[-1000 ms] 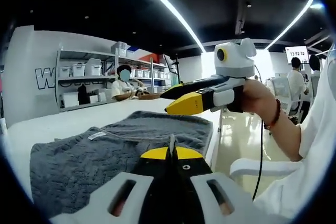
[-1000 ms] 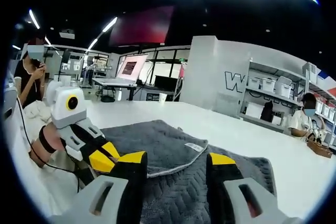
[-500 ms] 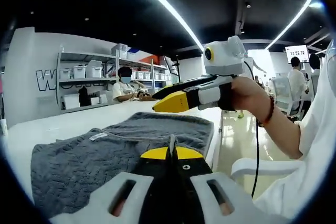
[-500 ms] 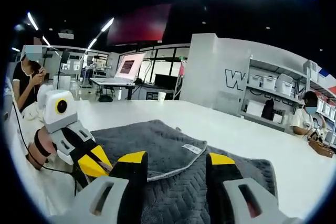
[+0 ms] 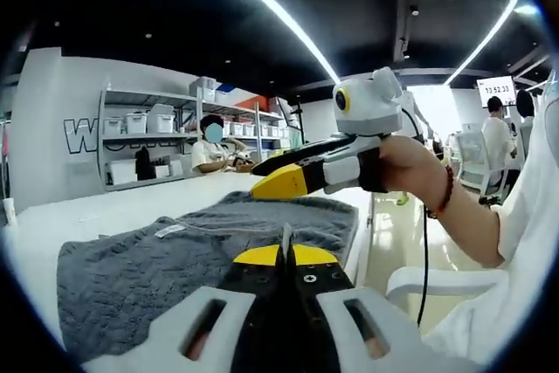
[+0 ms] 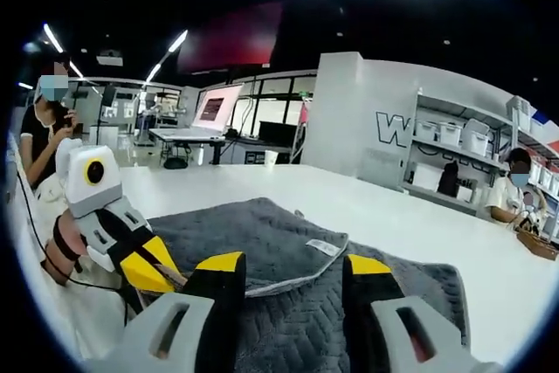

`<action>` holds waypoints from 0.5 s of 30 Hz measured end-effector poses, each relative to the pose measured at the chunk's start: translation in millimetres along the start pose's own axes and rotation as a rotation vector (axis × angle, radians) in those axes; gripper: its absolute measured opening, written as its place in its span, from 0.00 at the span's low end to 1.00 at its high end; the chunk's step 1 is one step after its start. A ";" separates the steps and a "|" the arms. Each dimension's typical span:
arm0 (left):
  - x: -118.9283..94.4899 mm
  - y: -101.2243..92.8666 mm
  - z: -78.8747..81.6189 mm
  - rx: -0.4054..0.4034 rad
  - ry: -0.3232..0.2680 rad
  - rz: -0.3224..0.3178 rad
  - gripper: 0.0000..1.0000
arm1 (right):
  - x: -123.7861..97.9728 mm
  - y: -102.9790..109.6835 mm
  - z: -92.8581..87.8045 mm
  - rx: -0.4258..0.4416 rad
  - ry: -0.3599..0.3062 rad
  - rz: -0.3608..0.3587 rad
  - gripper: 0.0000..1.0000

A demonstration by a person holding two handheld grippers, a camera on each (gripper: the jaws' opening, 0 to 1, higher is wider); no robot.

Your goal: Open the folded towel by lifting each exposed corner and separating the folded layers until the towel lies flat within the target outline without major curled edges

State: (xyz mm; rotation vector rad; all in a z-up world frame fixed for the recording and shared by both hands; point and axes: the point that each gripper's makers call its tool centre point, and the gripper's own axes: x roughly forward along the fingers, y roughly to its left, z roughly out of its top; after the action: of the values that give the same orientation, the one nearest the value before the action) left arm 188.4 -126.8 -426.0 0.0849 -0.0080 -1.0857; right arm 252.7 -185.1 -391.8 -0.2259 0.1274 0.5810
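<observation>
The right tongs [image 6: 293, 272] are apart, low over the near edge of the grey towel [image 6: 262, 242]. Its folded top layer lies just ahead, edge running across. The left tongs [image 5: 286, 255] are pressed together, maybe pinching nothing. The towel stretches away over the white worktop [image 6: 367, 207].

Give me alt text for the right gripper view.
A grey quilted towel, still folded with a white tag, lies on a white table. The open right gripper hovers over it, the left gripper beside its edge.
</observation>
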 end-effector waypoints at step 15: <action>-2.8 2.1 4.5 0.004 -0.023 0.016 0.02 | 8.1 -0.4 7.3 -0.009 0.002 0.007 0.41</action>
State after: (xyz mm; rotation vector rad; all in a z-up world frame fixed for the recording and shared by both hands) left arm 188.8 -123.6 -421.2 0.0758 -0.0319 -1.0710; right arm 260.0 -179.4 -386.1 -0.2346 0.1280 0.5889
